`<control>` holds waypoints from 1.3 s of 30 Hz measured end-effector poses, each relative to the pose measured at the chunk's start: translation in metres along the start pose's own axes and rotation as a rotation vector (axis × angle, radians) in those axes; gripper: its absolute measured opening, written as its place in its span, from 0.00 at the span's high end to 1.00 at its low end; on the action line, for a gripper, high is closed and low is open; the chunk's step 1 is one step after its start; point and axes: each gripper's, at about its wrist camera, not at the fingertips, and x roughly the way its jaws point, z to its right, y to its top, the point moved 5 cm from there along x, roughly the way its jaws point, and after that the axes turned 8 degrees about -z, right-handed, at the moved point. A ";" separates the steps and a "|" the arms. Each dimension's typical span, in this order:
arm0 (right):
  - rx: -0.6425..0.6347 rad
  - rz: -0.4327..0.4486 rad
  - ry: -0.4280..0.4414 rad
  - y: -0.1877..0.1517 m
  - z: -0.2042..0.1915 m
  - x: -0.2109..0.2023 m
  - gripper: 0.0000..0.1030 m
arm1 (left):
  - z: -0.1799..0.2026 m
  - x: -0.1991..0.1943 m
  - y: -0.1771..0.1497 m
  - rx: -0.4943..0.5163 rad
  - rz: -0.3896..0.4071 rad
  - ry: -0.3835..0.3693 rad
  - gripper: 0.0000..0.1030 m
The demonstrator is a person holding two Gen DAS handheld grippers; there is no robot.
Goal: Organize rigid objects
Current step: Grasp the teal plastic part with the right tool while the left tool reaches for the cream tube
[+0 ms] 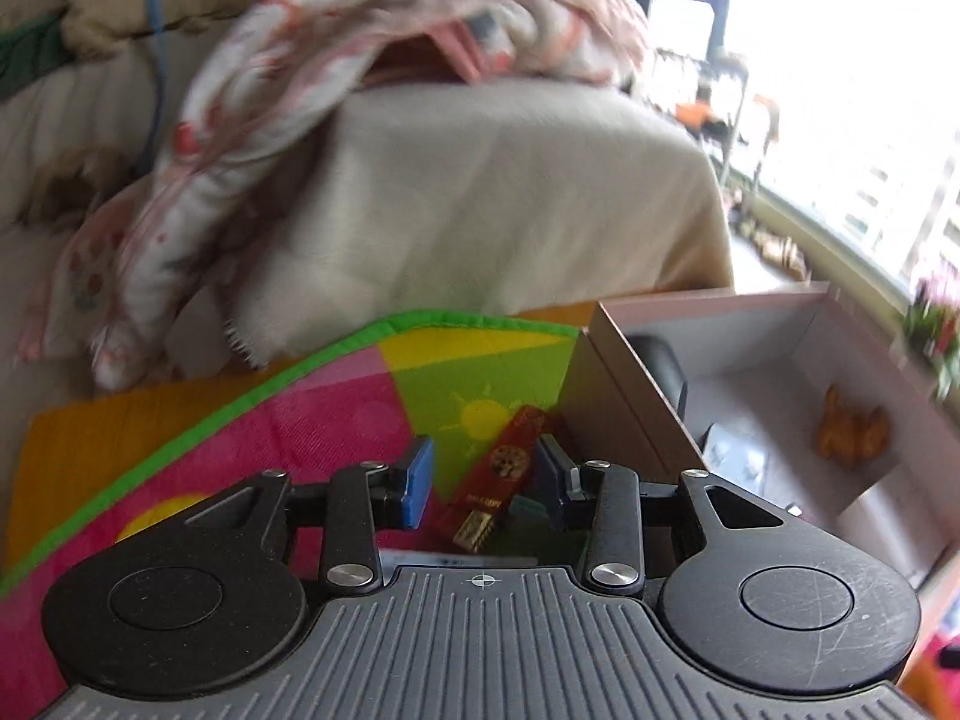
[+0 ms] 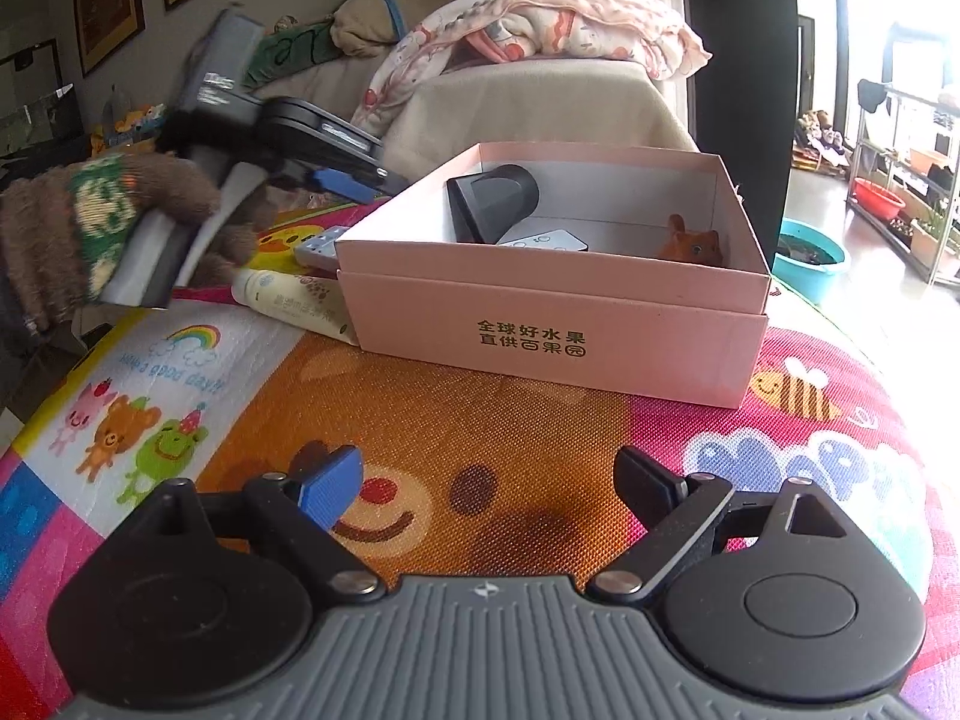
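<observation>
A flat red case with a gold end [image 1: 501, 474] lies askew between the blue pads of my left gripper [image 1: 486, 474], which is shut on it just left of the pink box [image 1: 624, 396]. From the right wrist view, that left gripper [image 2: 336, 150] hovers beside the box [image 2: 552, 312], held by a hand in a brown fuzzy sleeve [image 2: 90, 222]. Inside the box lie a dark grey cone-shaped thing [image 2: 492, 204], a white remote [image 2: 546, 240] and an orange toy animal [image 2: 690, 246]. My right gripper [image 2: 486, 486] stands open and empty over the play mat [image 2: 510, 420].
A grey remote [image 2: 318, 246] and a lotion tube [image 2: 288, 300] lie on the mat left of the box. Behind stands a beige sofa arm [image 1: 510, 192] with a patterned blanket [image 1: 360, 30] draped over it. A teal basin [image 2: 810, 258] sits on the floor at right.
</observation>
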 end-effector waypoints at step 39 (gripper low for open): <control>-0.128 -0.053 0.153 0.038 -0.079 0.018 0.31 | -0.015 -0.184 -0.224 -0.254 0.100 -0.049 0.82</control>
